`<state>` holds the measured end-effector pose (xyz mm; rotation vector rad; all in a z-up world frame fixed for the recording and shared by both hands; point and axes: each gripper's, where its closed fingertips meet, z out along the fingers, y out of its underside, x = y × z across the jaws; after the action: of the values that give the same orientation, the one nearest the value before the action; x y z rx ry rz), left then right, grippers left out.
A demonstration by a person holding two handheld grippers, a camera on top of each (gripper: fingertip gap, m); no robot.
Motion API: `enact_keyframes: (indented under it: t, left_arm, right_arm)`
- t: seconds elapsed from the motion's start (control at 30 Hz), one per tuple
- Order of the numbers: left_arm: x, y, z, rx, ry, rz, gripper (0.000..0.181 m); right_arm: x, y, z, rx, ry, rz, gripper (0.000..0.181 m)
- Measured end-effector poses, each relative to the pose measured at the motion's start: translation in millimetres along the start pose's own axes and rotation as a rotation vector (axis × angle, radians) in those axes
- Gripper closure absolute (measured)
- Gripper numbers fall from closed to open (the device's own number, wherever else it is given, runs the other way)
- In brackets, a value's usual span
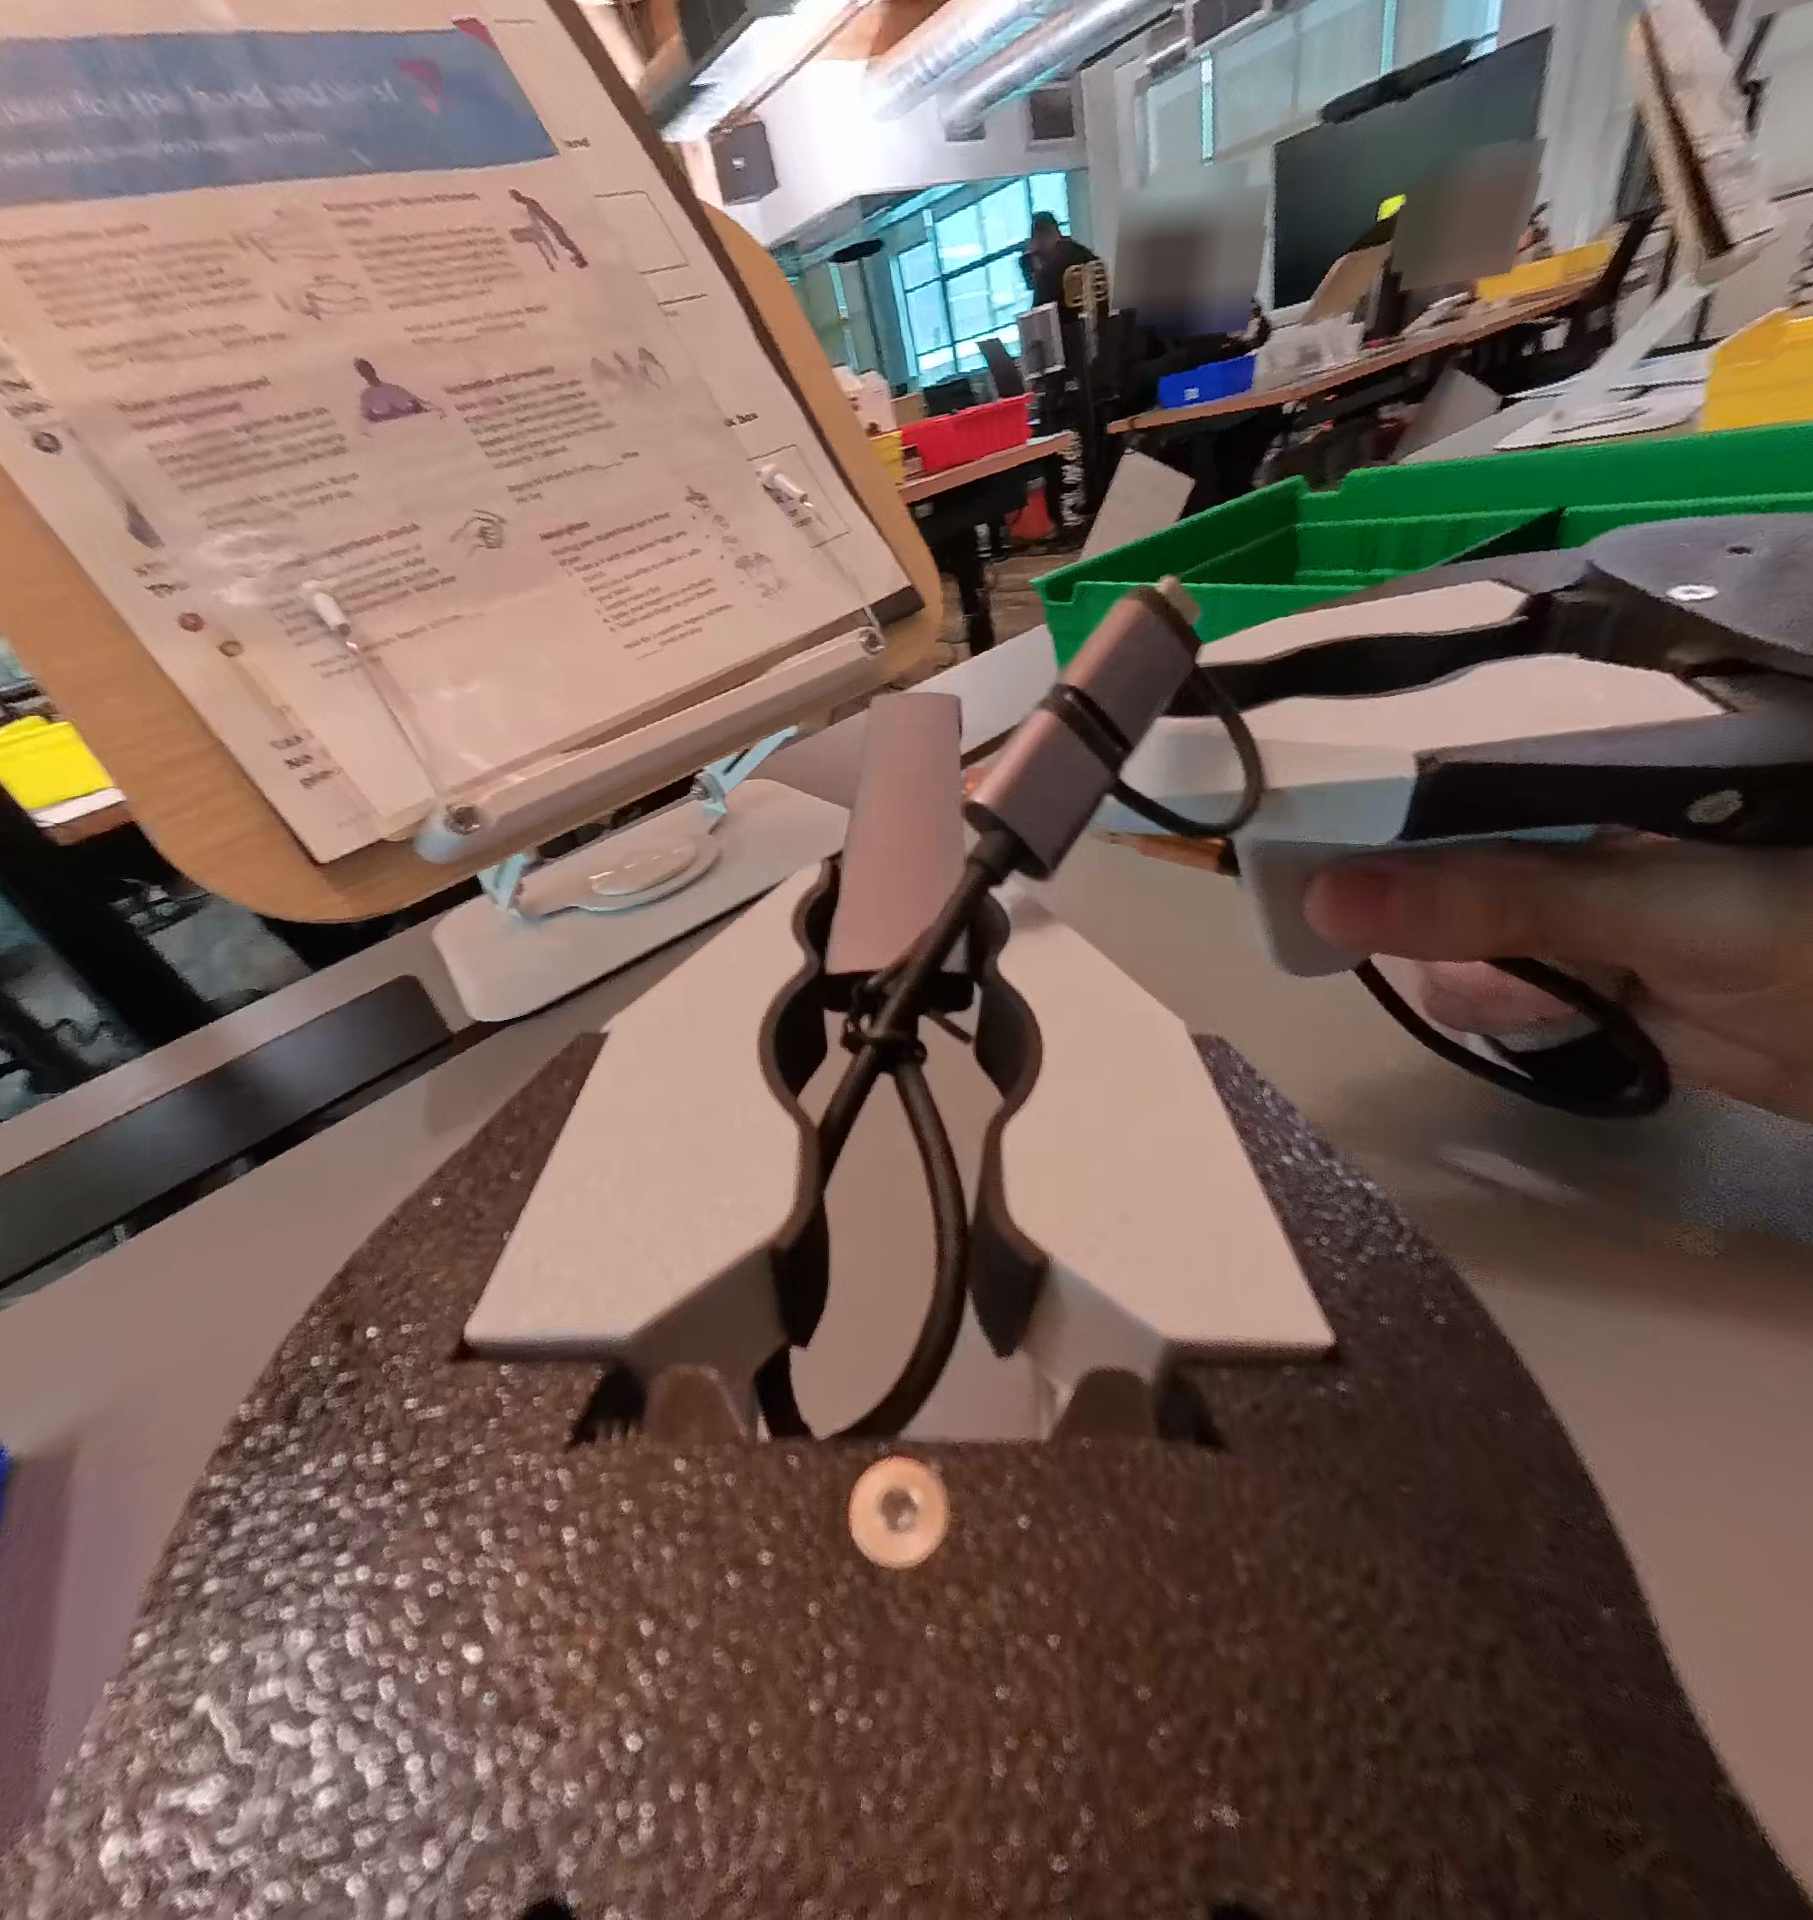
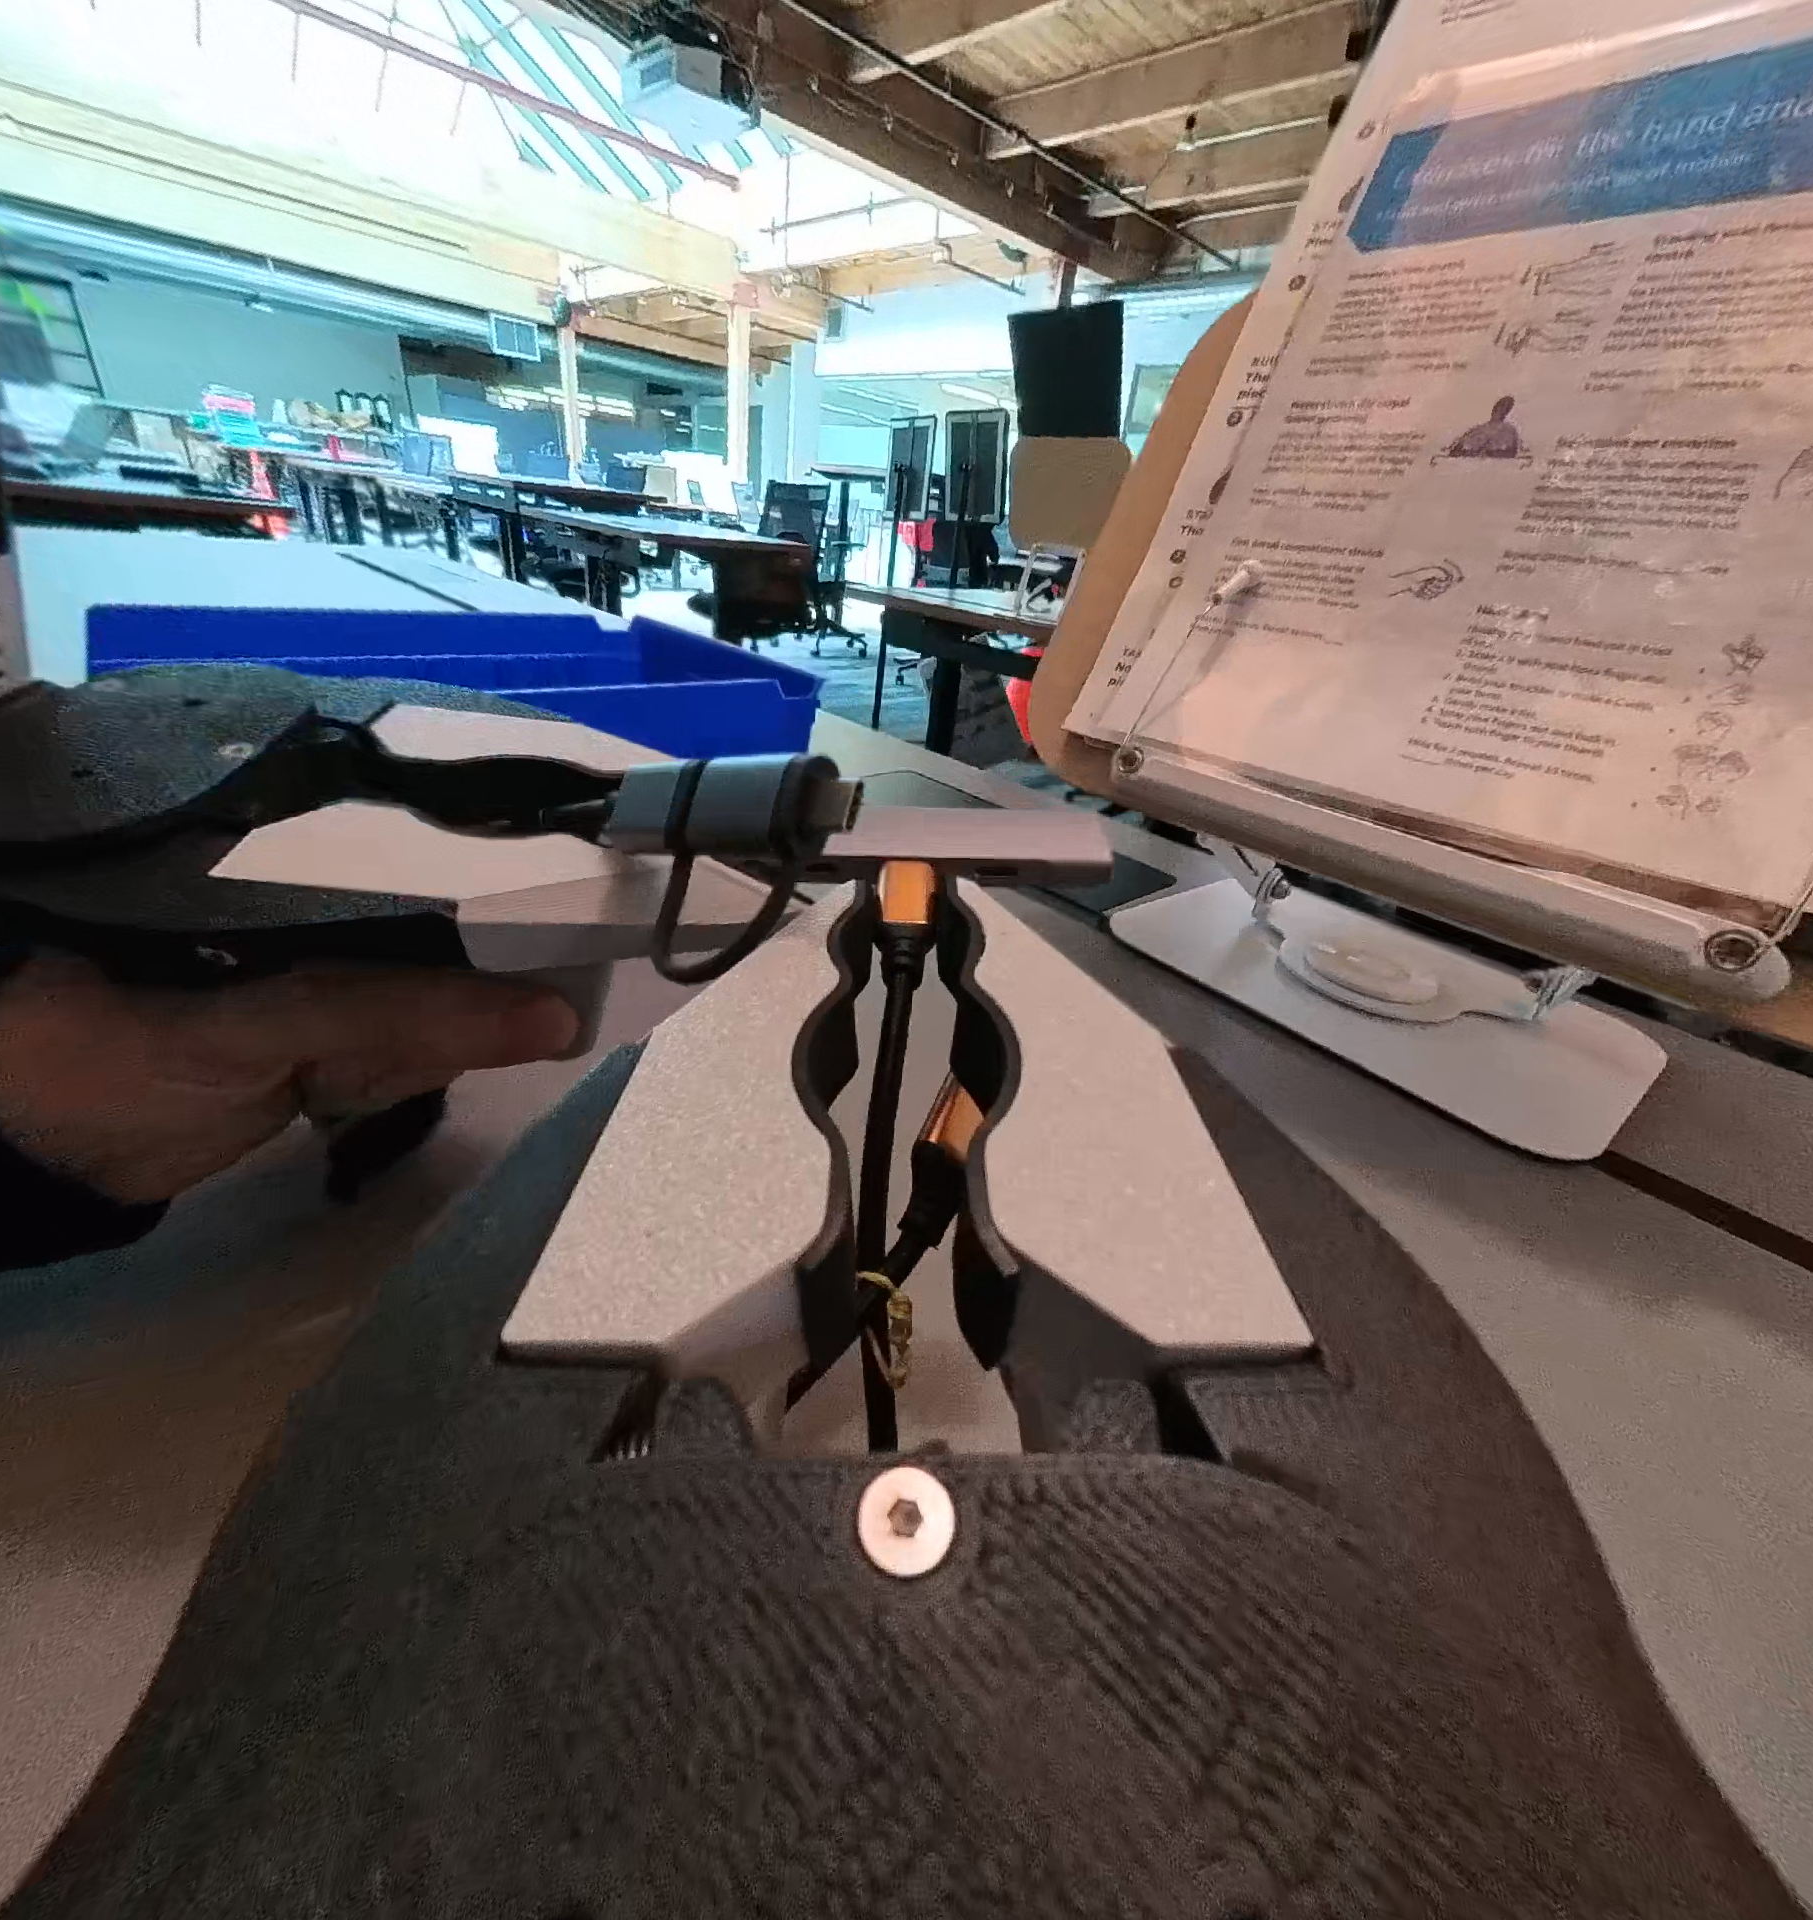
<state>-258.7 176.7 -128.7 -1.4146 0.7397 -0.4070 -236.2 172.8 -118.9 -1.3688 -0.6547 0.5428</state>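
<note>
My left gripper [image 1: 907, 920] is shut on a flat grey hub [image 1: 897, 821], held upright above the grey table [image 1: 1504, 1299]. The hub's own black cable [image 1: 917, 1195] loops between the fingers and ends in a grey plug [image 1: 1073, 743] that sticks up to the right. My right gripper [image 2: 907, 920] is shut on the gold plug [image 2: 907, 894] of a black cable [image 2: 886, 1091]. The plug's tip meets the long edge of the hub [image 2: 985, 836]; how deep it sits is hidden. A second gold plug [image 2: 949, 1117] hangs between the right fingers.
A tilted wooden document stand [image 1: 414, 416] with a printed sheet under a clear cover stands just behind, on a white base [image 2: 1401, 1049]. A green bin [image 1: 1401, 540] is at the right, a blue bin [image 2: 466, 665] at the left. A hand [image 1: 1556, 935] holds the right gripper. My two grippers' fingertips are within a few centimetres of each other.
</note>
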Motion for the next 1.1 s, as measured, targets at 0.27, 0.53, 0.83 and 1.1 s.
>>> enact_keyframes:
  t: [0.27, 0.53, 0.83, 1.1]
  left_arm:
    - [-0.3, -8.5, -1.2, 0.011, -0.045, -0.036, 0.159]
    - [2.2, -11.9, -1.7, 0.014, -0.03, -0.029, 0.159]
    - [3.2, -13.0, -1.5, -0.003, -0.018, -0.04, 0.159]
    - [2.7, -15.5, -4.6, -0.007, -0.06, 0.056, 0.159]
  right_arm:
    - [-0.2, -7.0, -2.0, -0.077, 0.006, 0.077, 0.17]
    - [-0.8, -9.1, -8.2, -0.141, 0.045, 0.021, 0.17]
    - [-0.3, -7.5, -10.6, -0.152, 0.029, 0.071, 0.17]
    - [-2.3, -8.7, -11.2, -0.115, -0.042, 0.154, 0.17]
